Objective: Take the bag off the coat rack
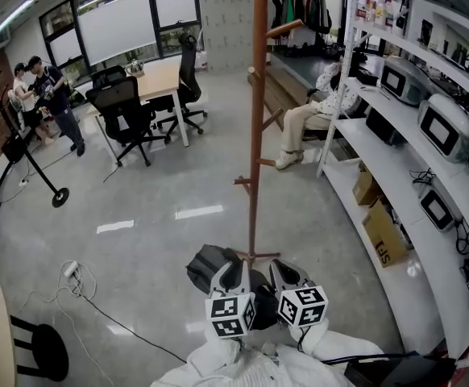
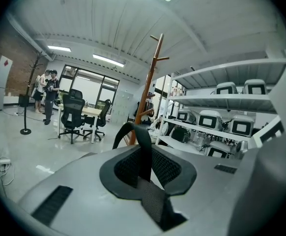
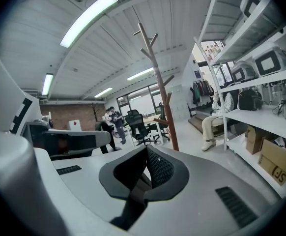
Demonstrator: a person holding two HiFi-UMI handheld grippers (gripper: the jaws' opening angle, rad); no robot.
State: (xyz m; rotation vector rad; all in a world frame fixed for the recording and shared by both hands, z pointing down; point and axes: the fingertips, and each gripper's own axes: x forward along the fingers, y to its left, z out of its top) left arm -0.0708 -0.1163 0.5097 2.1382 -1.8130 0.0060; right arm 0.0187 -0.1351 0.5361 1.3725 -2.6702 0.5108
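Clamped narrow with left gripper point(image 1: 230, 268) on black webbing strap point(image 2: 142, 144); pinched with right gripper point(image 1: 288, 269) on dark grey fabric bag point(image 1: 205, 264). Hangs beneath both, free of and just this side of brown wooden coat rack point(image 1: 257, 135).

Bright ceiling strip lights point(image 3: 86, 16) glare on the glossy floor point(image 1: 198, 212); fisheye edges curve and darken.

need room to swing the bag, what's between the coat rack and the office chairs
Only bare glossy floor separates coat rack and office chairs, per the head view.
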